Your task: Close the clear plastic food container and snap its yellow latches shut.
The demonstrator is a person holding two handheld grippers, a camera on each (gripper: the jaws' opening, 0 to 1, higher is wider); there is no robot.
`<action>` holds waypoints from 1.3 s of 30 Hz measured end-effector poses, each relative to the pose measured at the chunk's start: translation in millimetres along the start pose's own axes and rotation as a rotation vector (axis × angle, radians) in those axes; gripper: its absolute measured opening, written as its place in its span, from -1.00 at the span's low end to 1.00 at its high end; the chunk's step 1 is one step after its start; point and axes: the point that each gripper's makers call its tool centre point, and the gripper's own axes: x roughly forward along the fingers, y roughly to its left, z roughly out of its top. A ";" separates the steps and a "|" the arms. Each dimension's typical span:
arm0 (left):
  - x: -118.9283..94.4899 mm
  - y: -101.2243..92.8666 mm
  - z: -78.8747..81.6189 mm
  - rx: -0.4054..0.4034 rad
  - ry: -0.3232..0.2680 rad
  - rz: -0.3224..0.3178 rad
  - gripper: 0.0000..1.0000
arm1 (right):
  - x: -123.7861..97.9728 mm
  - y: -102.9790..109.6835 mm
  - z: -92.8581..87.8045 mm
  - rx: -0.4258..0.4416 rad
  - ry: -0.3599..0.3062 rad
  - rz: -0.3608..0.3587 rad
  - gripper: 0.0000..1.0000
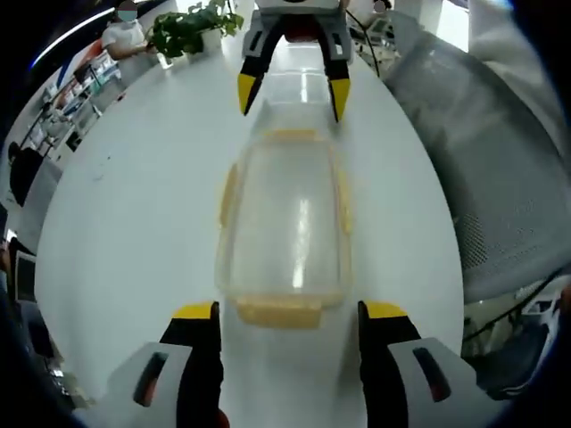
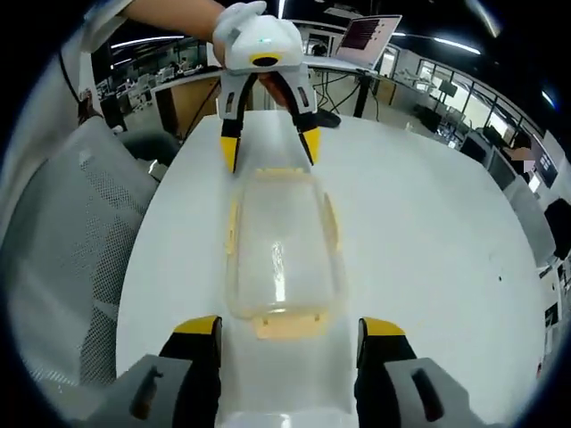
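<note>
Between both open tools [image 1: 286,312], container [image 1: 284,223]

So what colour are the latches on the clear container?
Pale yellow latches, clearest in the right gripper view.

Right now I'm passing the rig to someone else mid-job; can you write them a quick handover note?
Left gripper: open, empty, jaws either side of the near end latch.
Right gripper: open, empty, at the opposite end of the container.
Container sits on the white table between both grippers, lid on top.
Done: lid appears placed.
Left: whether the yellow latches are snapped can't be told; press and check all four.
</note>
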 end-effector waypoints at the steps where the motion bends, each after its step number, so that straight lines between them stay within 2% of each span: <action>1: 0.5 -0.1 -0.5 0.000 0.000 -0.003 0.19 | 0.6 0.0 -0.3 -0.002 0.002 0.001 0.14; 6: 2.7 -1.2 -2.0 0.008 0.001 -0.021 0.09 | 4.5 0.0 -0.8 -0.008 0.011 0.008 0.10; 15: 7.0 0.0 -6.2 -0.003 0.007 -0.035 0.01 | 12.1 1.6 -3.0 -0.012 0.031 0.031 0.01; 20: 8.6 0.2 -7.4 -0.007 0.009 -0.051 -0.05 | 15.1 0.2 -3.5 -0.009 0.042 0.037 0.02; 24: 8.5 1.8 -6.5 -0.013 -0.002 -0.054 -0.16 | 16.9 -1.5 -6.3 -0.007 0.058 0.040 -0.01; 34: 11.7 3.5 -7.7 -0.005 0.013 -0.057 -0.19 | 21.3 -1.7 -16.5 -0.025 0.100 0.067 -0.11; 39: 12.9 2.3 -6.2 0.010 0.010 -0.060 -0.21 | 22.3 -1.8 -15.1 -0.027 0.093 0.073 -0.14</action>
